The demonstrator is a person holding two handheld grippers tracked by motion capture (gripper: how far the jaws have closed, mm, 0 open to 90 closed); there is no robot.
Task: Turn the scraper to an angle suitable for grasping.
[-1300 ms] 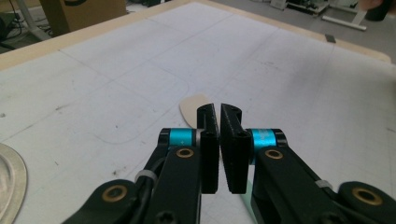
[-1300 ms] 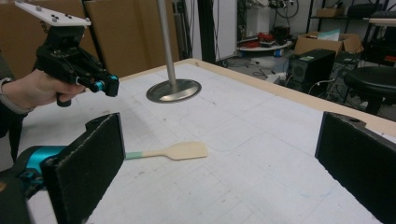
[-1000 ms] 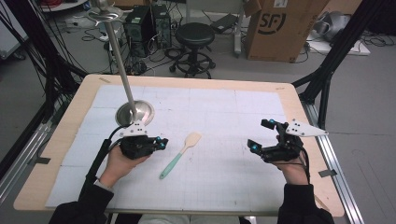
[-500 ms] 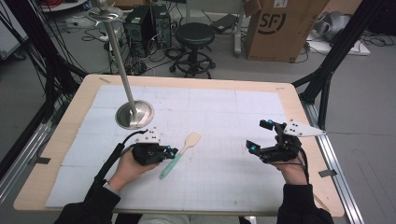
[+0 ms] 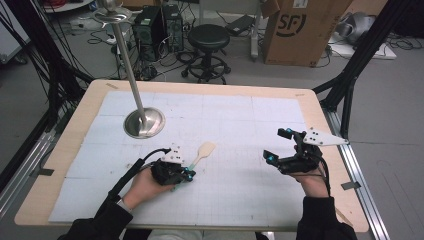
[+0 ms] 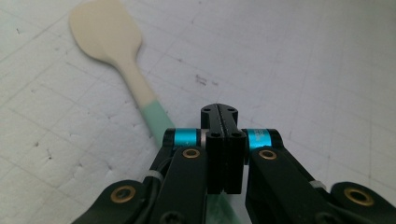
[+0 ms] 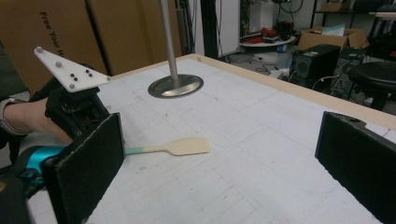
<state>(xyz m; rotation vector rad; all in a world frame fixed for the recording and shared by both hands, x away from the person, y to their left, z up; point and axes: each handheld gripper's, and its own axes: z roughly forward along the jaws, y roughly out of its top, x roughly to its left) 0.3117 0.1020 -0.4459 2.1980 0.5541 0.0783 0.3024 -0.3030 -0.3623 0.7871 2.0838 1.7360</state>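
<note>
Left gripper [image 5: 186, 175] has slid right over spatula [image 5: 202, 152] handle, fingers pressed together. Right gripper [image 5: 279, 144] wide open, empty, near tabletop [image 5: 310, 100] right edge; mid-mat clear.

Even, bright indoor light falls from above, leaving the white table [image 5: 250, 125] pale and nearly free of shadow. The high view is soft and low in detail, with a faint sheen on the metal stand base [image 5: 144, 122]. In the left gripper view the spatula [image 6: 122, 60] head is slightly blurred, while the black jaws below are sharp and glossy. In the right gripper view the near jaw pads are large and soft-edged, the spatula [image 7: 175, 147] reasonably sharp, and the far room slightly blurred.
</note>
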